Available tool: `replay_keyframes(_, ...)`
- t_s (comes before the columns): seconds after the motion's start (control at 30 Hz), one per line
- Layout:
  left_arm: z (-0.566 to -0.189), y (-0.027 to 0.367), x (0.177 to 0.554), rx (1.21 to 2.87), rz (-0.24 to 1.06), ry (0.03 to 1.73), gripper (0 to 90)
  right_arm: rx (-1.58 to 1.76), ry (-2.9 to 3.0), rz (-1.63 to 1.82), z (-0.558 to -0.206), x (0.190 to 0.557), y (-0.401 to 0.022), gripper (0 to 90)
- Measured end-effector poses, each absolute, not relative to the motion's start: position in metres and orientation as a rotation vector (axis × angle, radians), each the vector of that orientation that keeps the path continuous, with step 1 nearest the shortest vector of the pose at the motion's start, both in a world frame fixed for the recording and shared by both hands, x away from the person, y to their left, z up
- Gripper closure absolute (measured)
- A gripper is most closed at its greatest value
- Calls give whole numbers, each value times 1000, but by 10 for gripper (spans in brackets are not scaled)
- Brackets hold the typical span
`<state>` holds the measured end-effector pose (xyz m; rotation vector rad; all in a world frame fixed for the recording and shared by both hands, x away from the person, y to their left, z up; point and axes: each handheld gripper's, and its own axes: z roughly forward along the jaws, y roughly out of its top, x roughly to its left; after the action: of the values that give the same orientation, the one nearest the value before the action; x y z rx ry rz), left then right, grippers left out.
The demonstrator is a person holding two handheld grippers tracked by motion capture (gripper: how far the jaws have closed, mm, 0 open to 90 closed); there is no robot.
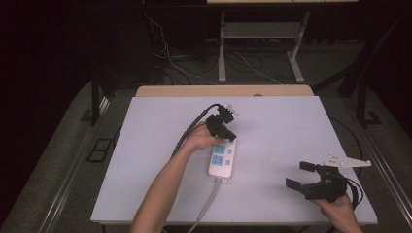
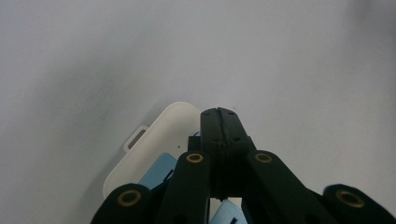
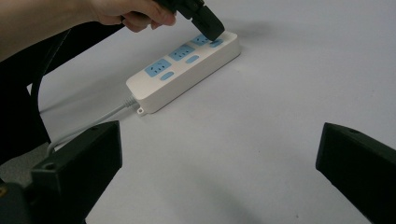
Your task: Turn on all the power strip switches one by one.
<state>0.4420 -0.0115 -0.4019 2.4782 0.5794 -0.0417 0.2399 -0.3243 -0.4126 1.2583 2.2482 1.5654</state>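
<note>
Basically, key relation: left gripper sits right over the far end of the power strip, tips down on the blue button by the last socket.
Left claw state: jaws pressed together, nothing between them; in the left gripper view the closed tips overlap the strip's white end.
Strip position: near table centre, a bit toward 7 o'clock in the high view.
Strip long axis: roughly 12 to 6 o'clock, slightly tilted; cord exits at the 6 o'clock end toward the person.
Contact: tips look touching or just above the button; cannot tell which.
Nearer hand: left, clearly.
Right gripper: at 4 o'clock on the table, well apart from the strip, jaws spread wide, empty.
Strip from right claw: up at about 10 o'clock.
Likely step: pressing the switch, a guess.
</note>
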Motion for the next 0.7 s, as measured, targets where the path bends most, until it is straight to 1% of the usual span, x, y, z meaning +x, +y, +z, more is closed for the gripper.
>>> replay_keyframes(0.7,-406,-11,444,2472,-52,594,898,1253,2247,1571,-412,239,-325,3)
